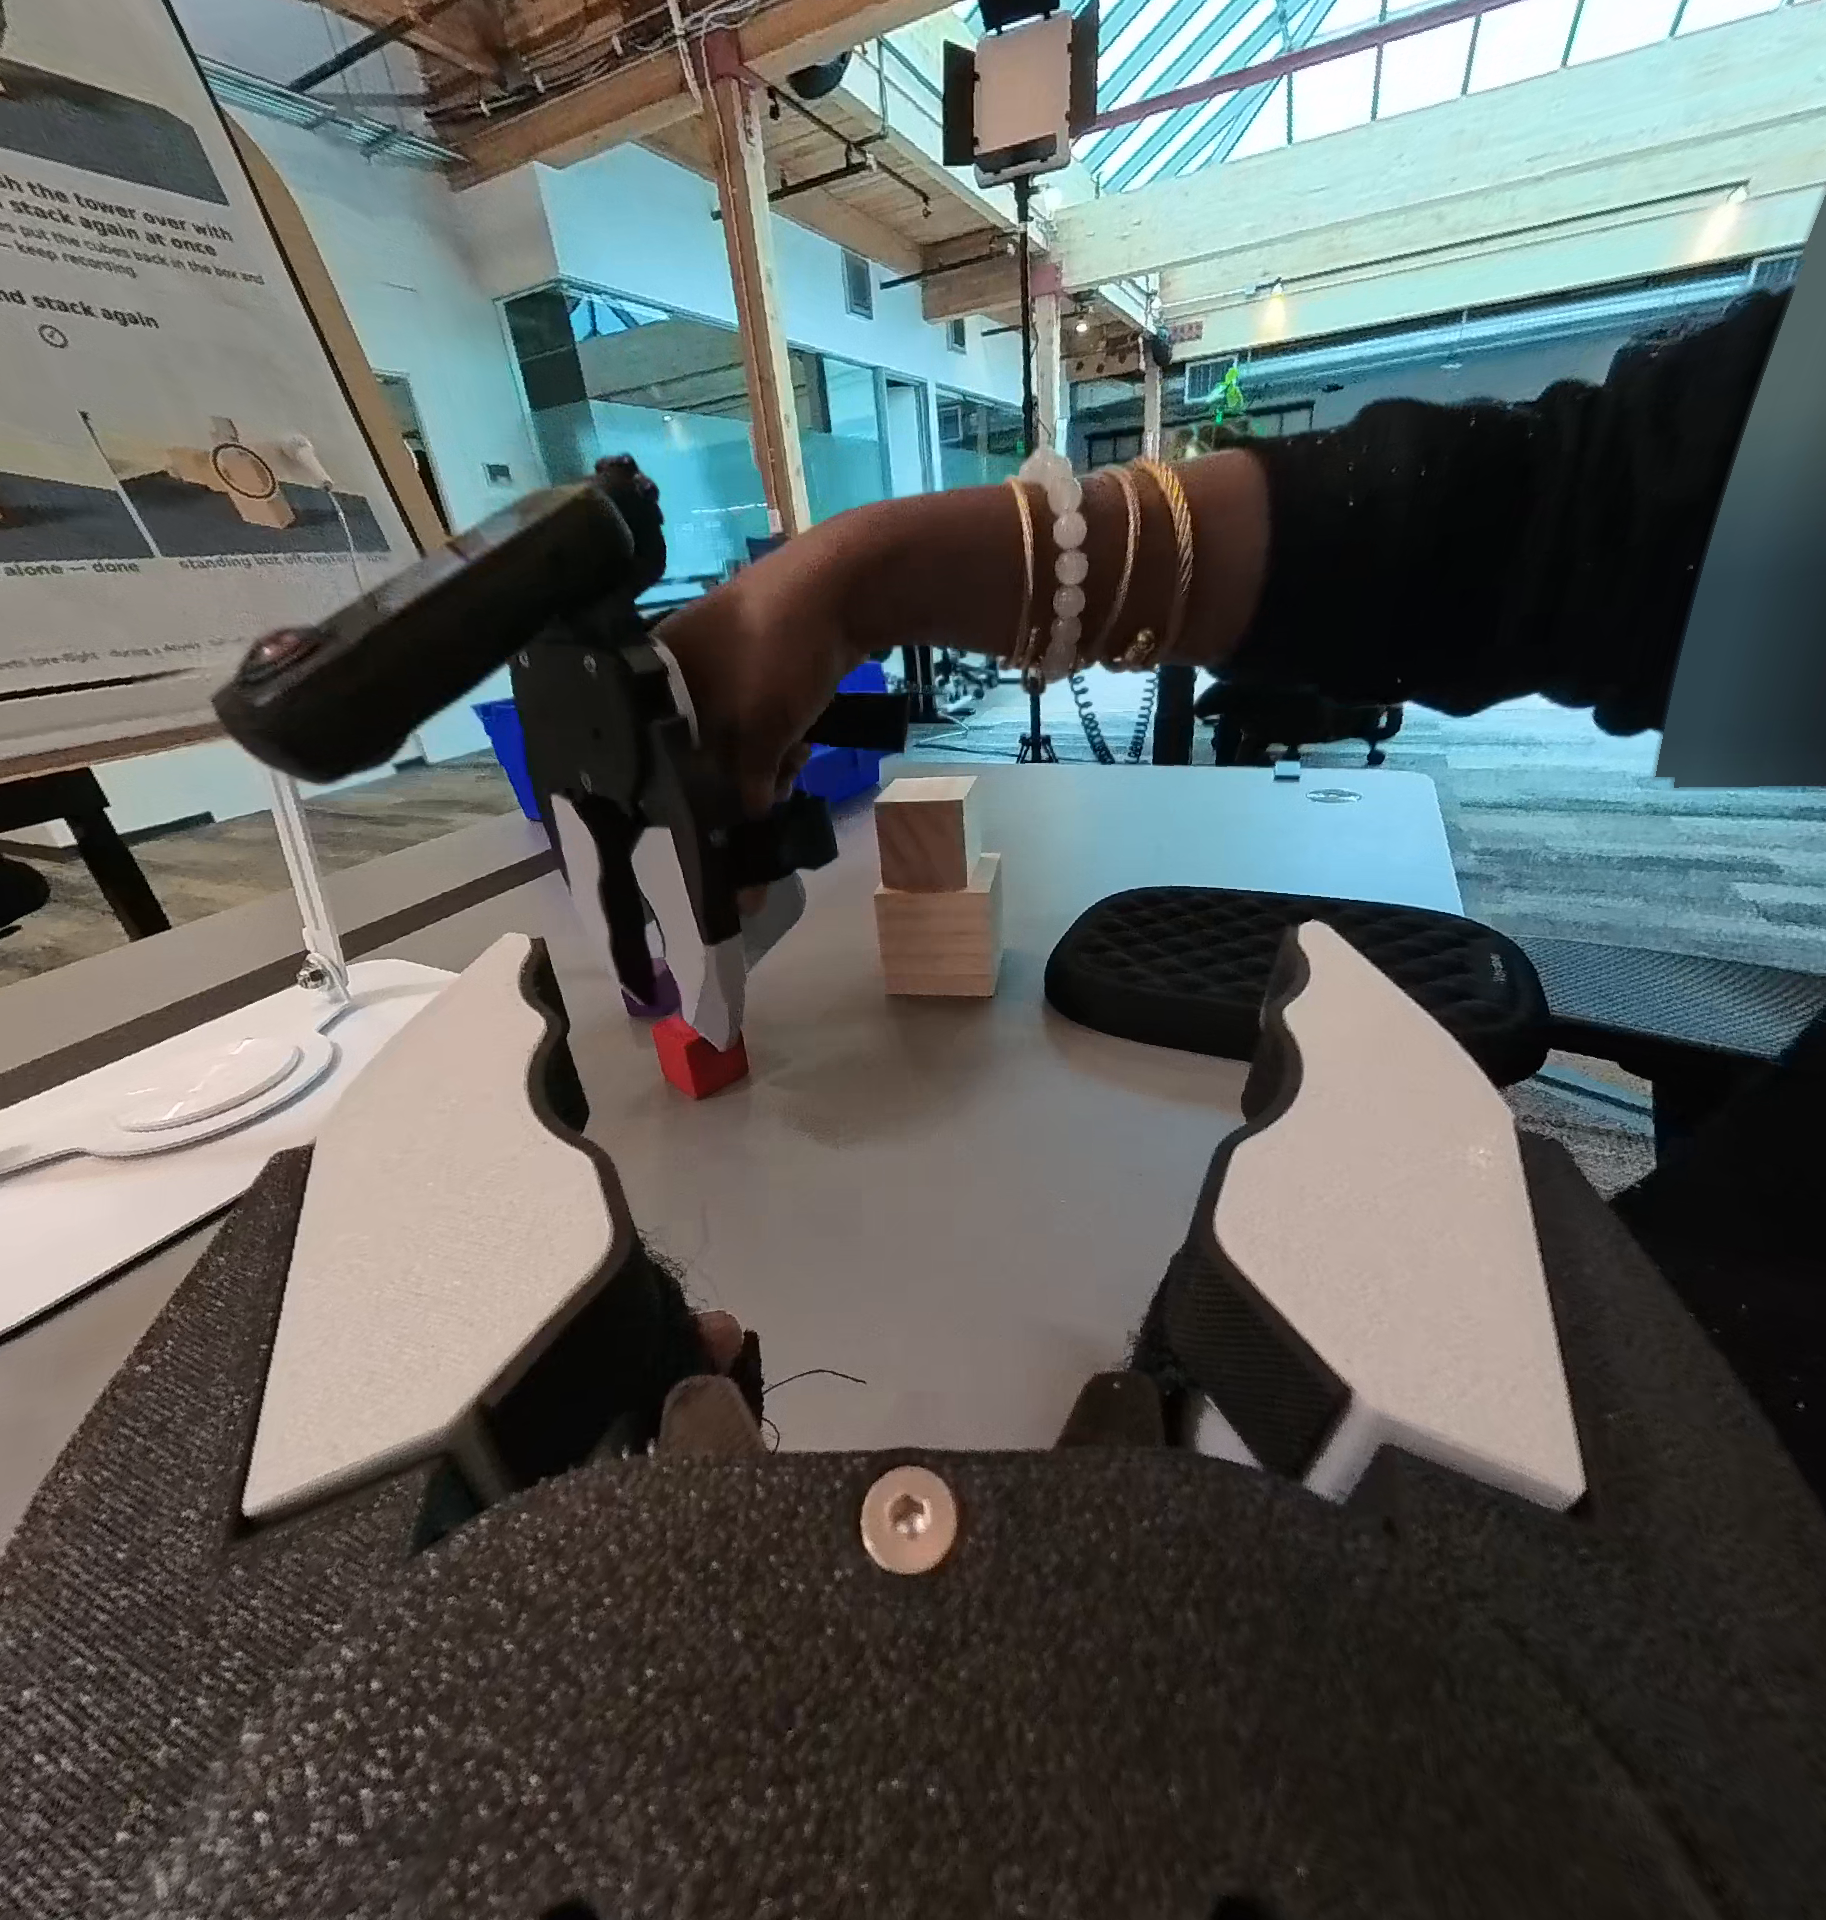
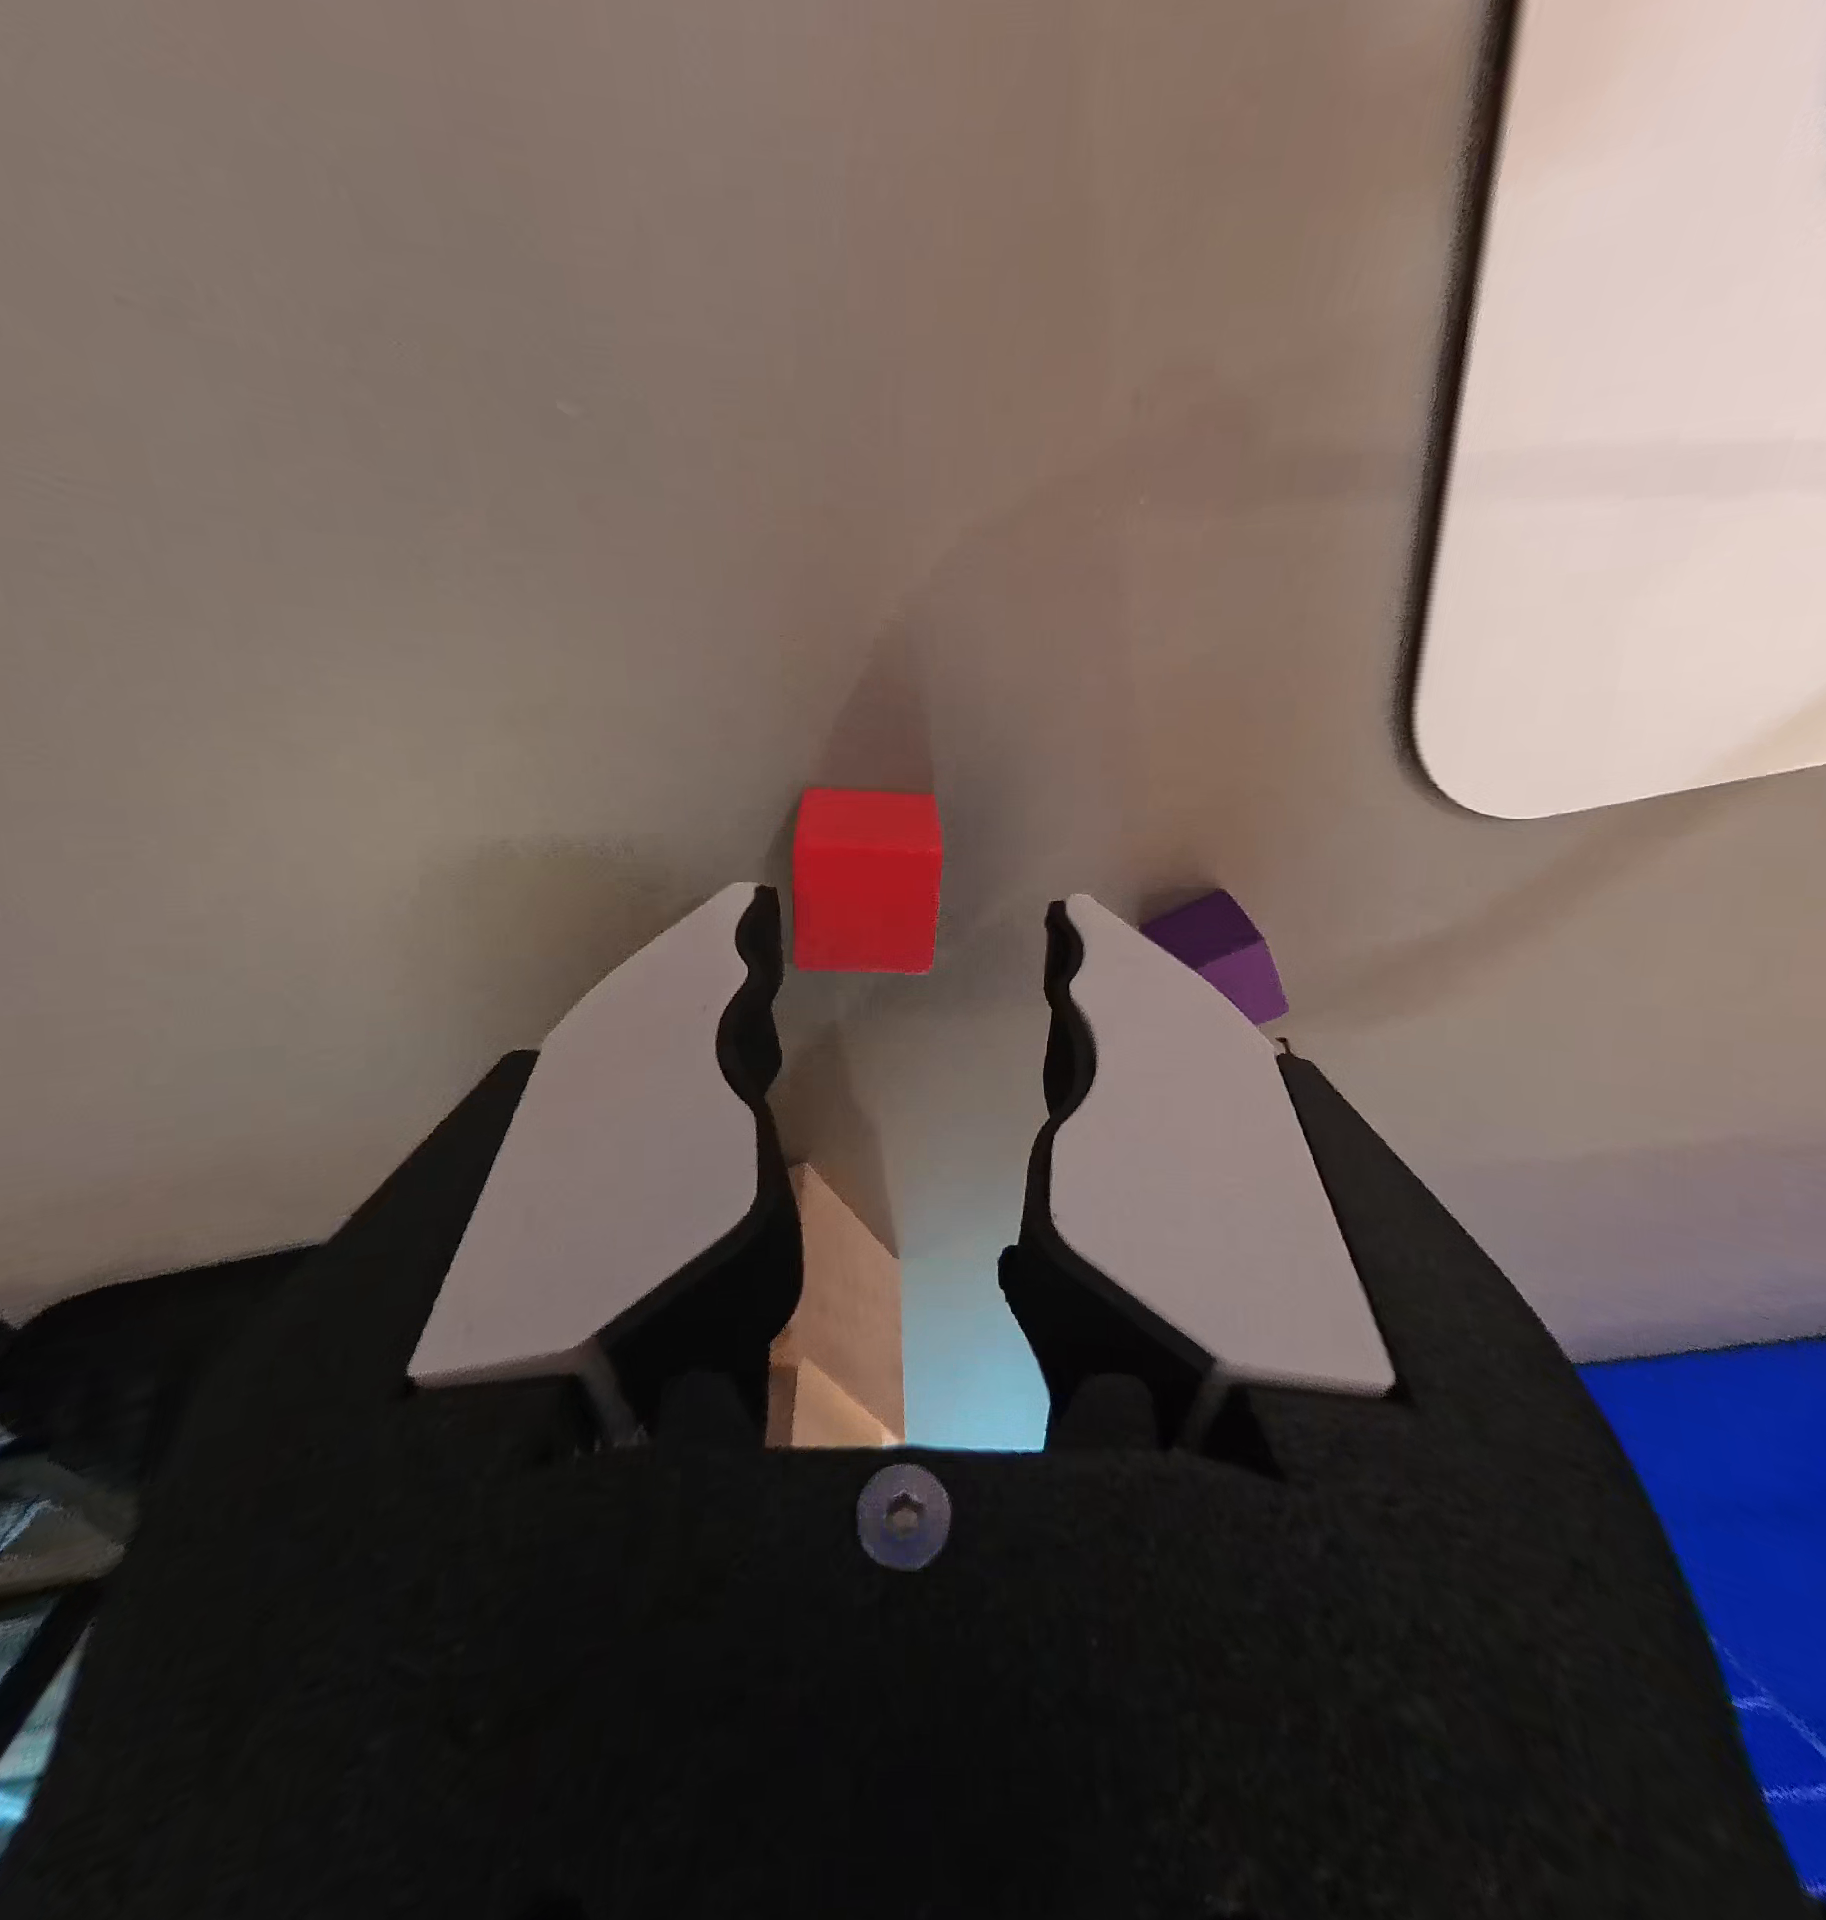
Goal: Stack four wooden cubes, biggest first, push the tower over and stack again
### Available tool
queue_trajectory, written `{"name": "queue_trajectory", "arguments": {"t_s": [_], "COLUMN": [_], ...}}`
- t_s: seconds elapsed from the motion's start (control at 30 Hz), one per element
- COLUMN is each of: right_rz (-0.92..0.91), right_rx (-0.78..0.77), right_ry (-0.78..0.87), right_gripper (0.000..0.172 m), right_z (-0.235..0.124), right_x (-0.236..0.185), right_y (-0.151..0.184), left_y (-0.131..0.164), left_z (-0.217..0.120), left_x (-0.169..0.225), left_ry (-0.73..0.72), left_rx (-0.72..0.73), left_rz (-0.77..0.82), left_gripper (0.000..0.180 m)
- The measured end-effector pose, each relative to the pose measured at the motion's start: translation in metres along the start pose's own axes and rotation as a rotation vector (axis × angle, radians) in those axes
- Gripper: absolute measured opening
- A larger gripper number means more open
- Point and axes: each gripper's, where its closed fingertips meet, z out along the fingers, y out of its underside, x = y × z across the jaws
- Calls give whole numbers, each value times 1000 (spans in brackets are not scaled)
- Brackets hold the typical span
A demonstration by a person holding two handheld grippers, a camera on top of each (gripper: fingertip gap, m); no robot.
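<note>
Bare grey bench (image 1: 888, 1195) lies open; small red cube (image 1: 699, 1058), purple block (image 1: 649, 992), stacked wooden cubes (image 1: 935, 894) and black quilted pad (image 1: 1200, 966) obstruct.

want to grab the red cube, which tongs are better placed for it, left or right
Right. The right tongs hang point-down right over the red cube, open, with the cube just ahead of the gap between the tips. The left tongs are wide open but held back, well short of it.

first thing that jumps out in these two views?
The right gripper, reaching in over the grey table, fingers open around a small red cube without gripping it, a purple cube just beside. Behind them, two stacked wooden blocks; the left gripper hangs wide open, empty.
</note>
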Motion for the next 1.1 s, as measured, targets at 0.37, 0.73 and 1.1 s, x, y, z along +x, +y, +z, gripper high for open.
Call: {"name": "queue_trajectory", "arguments": {"t_s": [0.37,0.73,1.1], "right_rz": [-130,-358,-473], "right_rx": [85,85,81], "right_ry": [-44,-7,-23], "right_gripper": [27,27,27], "right_z": [-27,-106,-91], "right_x": [-11,-22,-31], "right_y": [-1,93,122], "left_y": [0,-1,0], "left_z": [0,0,1], "left_x": [0,-1,-1], "left_ry": [4,1,3], "left_rx": [1,9,2], "left_rz": [-7,-11,-13], "left_gripper": [124,126,124]}}
